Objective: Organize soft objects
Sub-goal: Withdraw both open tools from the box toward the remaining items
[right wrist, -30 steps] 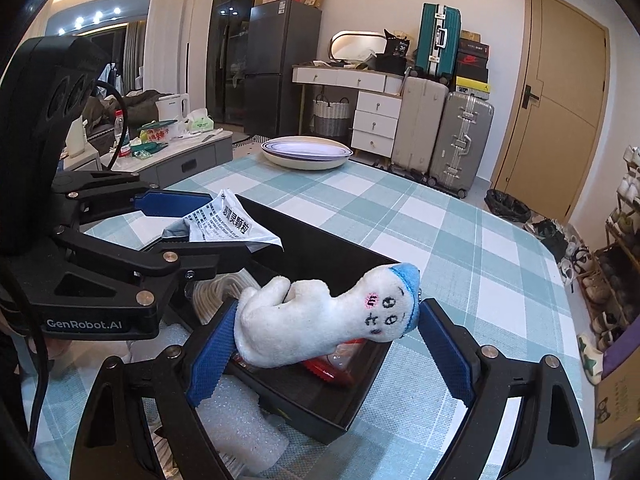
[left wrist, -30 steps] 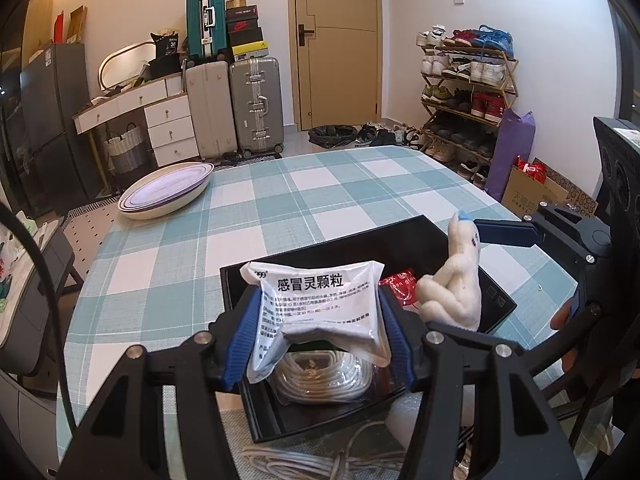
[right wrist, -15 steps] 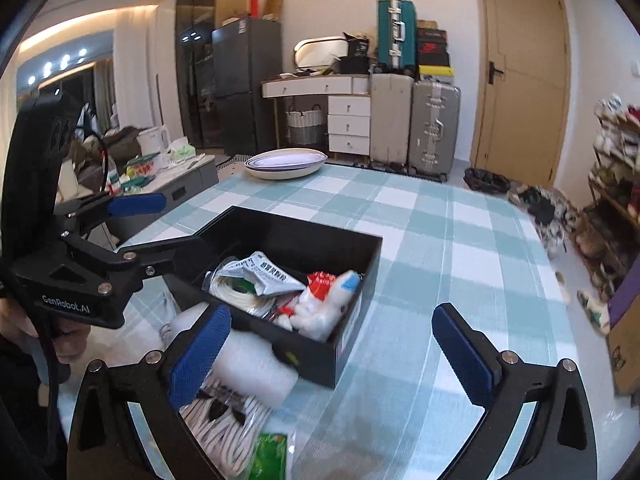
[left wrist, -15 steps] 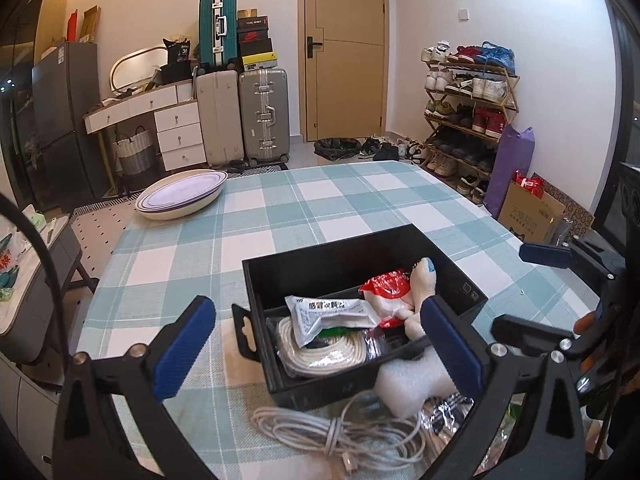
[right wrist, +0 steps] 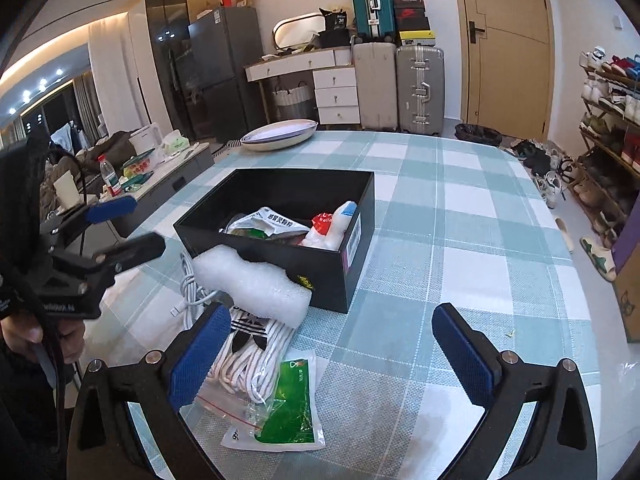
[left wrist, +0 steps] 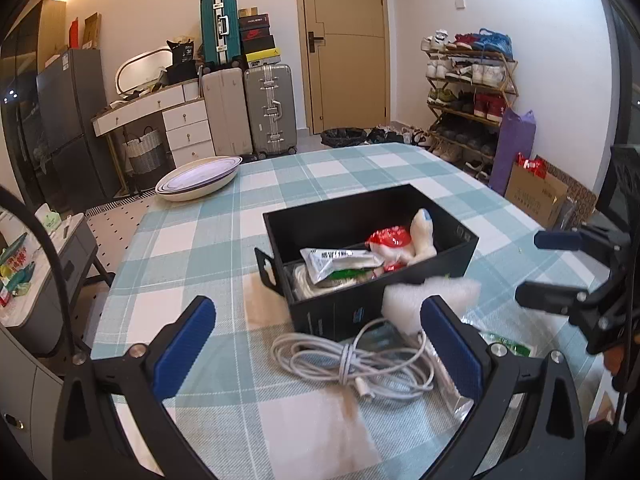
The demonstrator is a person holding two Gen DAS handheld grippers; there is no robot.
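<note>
Both the left tongs [left wrist: 316, 344] and right tongs [right wrist: 336, 354] have just sprung apart, empty; sachet [left wrist: 340, 260] and plush doll [right wrist: 334, 230] sit in the black box [right wrist: 320, 268]; next grab's probably the foam [right wrist: 252, 280] leaning against it on the table [right wrist: 460, 240].

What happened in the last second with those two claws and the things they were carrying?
The left claw let go of the white medicine packet and the right claw let go of the plush toy. Both now lie in the black box. Both claws' jaws have just been opening, empty, and pulled back. The white cable and foam block stayed outside.
</note>
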